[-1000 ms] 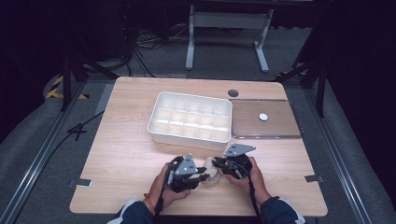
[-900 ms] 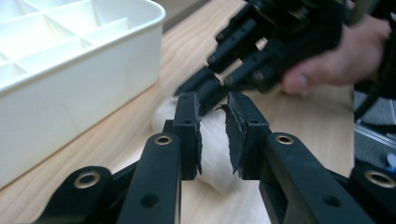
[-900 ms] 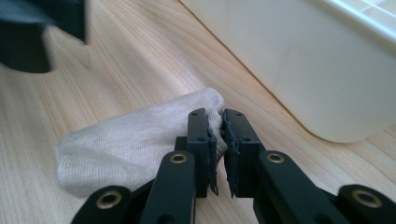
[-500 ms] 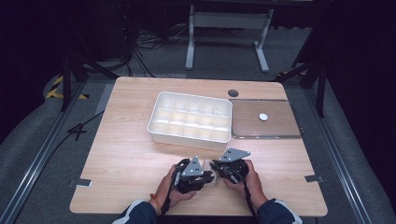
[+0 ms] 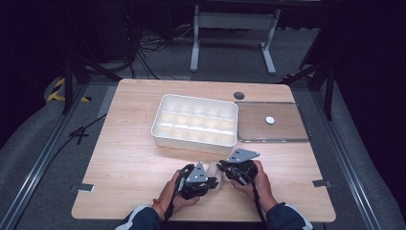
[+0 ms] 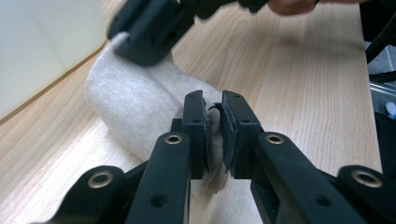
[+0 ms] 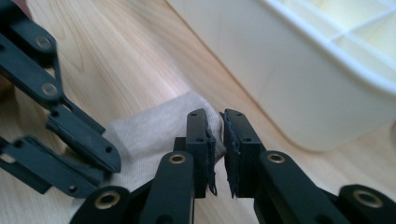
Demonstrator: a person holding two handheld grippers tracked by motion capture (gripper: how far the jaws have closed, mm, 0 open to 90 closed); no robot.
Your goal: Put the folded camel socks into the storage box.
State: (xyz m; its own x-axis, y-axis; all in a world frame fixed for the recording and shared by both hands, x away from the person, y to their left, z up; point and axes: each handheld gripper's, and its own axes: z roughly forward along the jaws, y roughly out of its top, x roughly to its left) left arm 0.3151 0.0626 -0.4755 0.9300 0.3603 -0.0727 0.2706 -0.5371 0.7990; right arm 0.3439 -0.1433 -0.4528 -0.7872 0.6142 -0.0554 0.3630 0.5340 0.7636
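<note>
1. Dark floor, cables and a metal stand frame ring a pale wooden surface (image 5: 134,158) in the high view. A white compartment tray (image 5: 195,120) sits at its middle, with a flat brown lid (image 5: 282,128) just to the tray's right that carries a small white disc (image 5: 270,120).

2. Also in the high view, the left gripper (image 5: 197,178) and right gripper (image 5: 235,170) meet just in front of the tray, with a small beige knit cloth (image 5: 214,173) between them. Each seems to take one end so that the cloth can be stretched or folded.

3. In the left gripper view, the jaws pinch a fold of the cloth (image 6: 140,112), which lies on the surface in front of the tray wall (image 6: 42,51). The other gripper's jaw presses on the cloth's far end, nearest the tray.

4. In the right gripper view, the jaws are clenched on a corner of the cloth (image 7: 154,126), just in front of the tray's outer wall (image 7: 289,88); the left gripper's black links stand at the far side of the cloth.

5. Against the earlier high views, the left gripper has come down and in toward the right one, in front of the tray. Its jaws have just been closing, with the cloth between them. The tray and lid lie unmoved.
</note>
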